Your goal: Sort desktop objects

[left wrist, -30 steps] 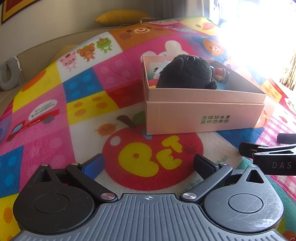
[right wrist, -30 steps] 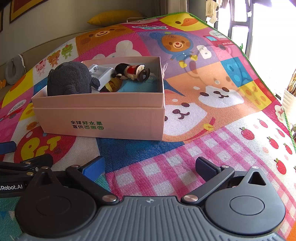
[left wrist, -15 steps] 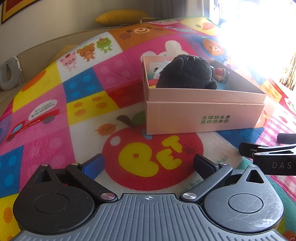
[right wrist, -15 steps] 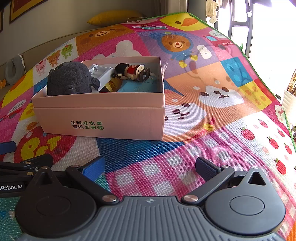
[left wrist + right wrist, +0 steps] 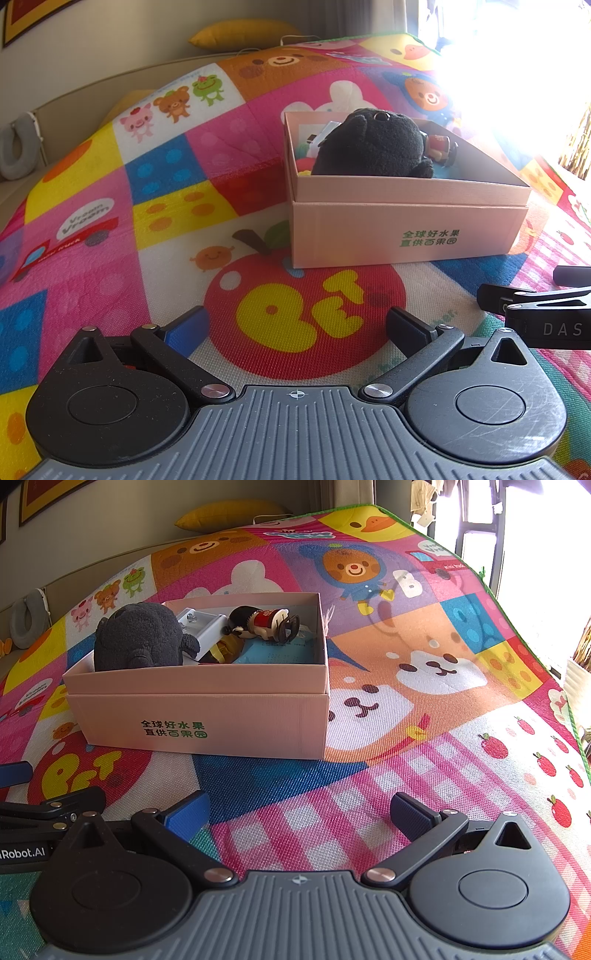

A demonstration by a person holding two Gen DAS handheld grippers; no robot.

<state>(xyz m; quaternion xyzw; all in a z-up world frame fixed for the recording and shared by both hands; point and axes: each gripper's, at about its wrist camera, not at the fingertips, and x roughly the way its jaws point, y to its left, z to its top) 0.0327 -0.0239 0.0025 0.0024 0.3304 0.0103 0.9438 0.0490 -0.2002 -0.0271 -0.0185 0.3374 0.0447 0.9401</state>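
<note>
A pink cardboard box (image 5: 406, 232) (image 5: 207, 716) with green print stands on the colourful play mat. Inside lie a black plush toy (image 5: 369, 144) (image 5: 136, 638), a small figurine in red (image 5: 264, 622) (image 5: 439, 146), a white metal part (image 5: 201, 627) and a blue packet (image 5: 277, 650). My left gripper (image 5: 295, 325) is open and empty, low over the mat in front of the box. My right gripper (image 5: 299, 808) is open and empty, to the right of the left one, also short of the box.
The play mat (image 5: 166, 206) (image 5: 443, 709) covers the whole surface. A yellow cushion (image 5: 240, 33) and a grey ring-shaped object (image 5: 18, 147) lie at the far edge. Bright window light is at the right. The right gripper shows at the left view's right edge (image 5: 535, 306).
</note>
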